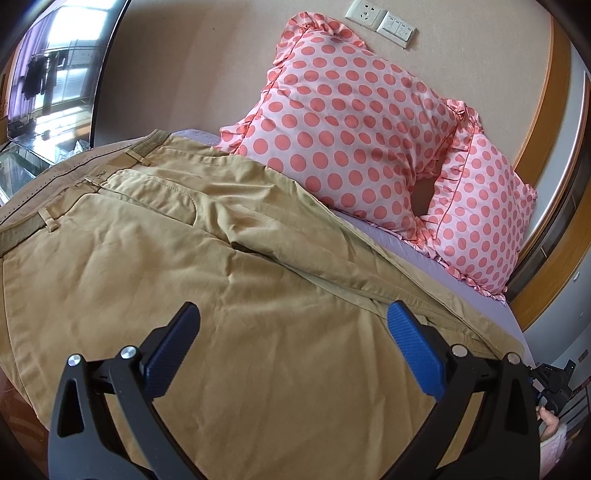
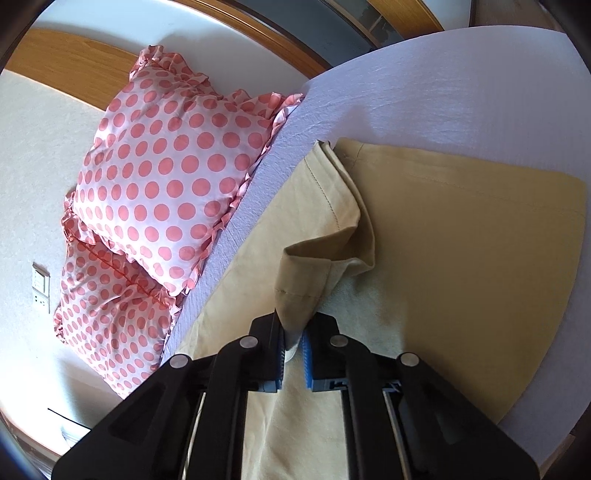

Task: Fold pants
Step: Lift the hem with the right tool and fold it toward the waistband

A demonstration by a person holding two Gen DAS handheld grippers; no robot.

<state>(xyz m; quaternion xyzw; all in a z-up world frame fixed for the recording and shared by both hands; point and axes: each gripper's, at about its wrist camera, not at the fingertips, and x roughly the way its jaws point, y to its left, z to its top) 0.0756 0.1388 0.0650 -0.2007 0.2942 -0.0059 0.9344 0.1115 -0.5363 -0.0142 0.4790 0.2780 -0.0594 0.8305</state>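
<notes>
Tan pants (image 1: 184,251) lie spread on the bed, waistband at the upper left of the left wrist view, legs running toward the lower right. My left gripper (image 1: 293,321) is open just above the thigh area, its blue pads apart and empty. In the right wrist view the pants (image 2: 461,229) show their leg end. My right gripper (image 2: 293,332) is shut on a hem corner of the pants (image 2: 299,284), lifted and folded back over the leg.
Two pink polka-dot pillows (image 1: 351,122) lean against the beige wall at the head of the bed, also in the right wrist view (image 2: 166,177). A lavender sheet (image 2: 443,81) covers the bed. Wall sockets (image 1: 380,22) sit above the pillows.
</notes>
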